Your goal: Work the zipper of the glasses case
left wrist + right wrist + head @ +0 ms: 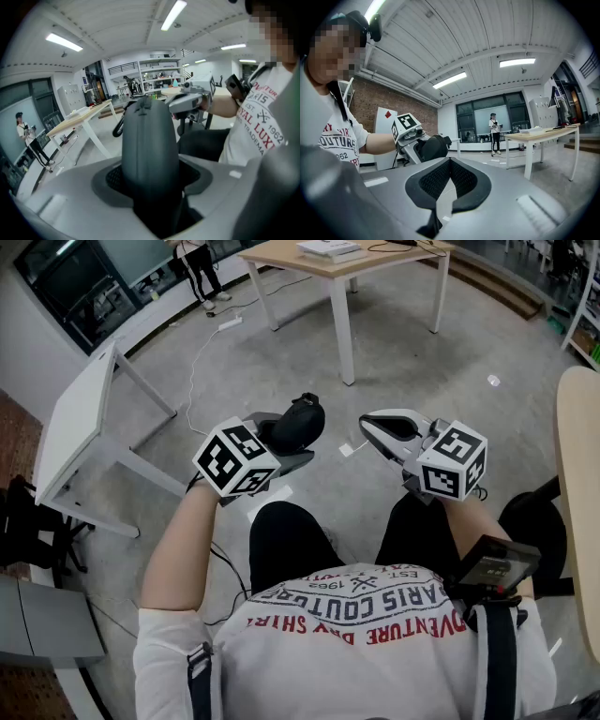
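Observation:
A black, soft glasses case (298,423) is clamped in my left gripper (286,444), held in the air above the person's knees. In the left gripper view the case (149,140) stands upright between the jaws and fills the middle, its seam running up the front. My right gripper (377,427) hovers a short way to the right of the case, apart from it. Its jaws are shut with nothing between them, and the pads meet in the right gripper view (450,160). That view also shows the case (433,146) in the left gripper off to the left.
A white table (80,427) stands at the left and a wooden table (328,263) at the far middle. The curved edge of a pale tabletop (574,474) is at the right. A person (199,273) stands far back. Below the grippers is grey floor.

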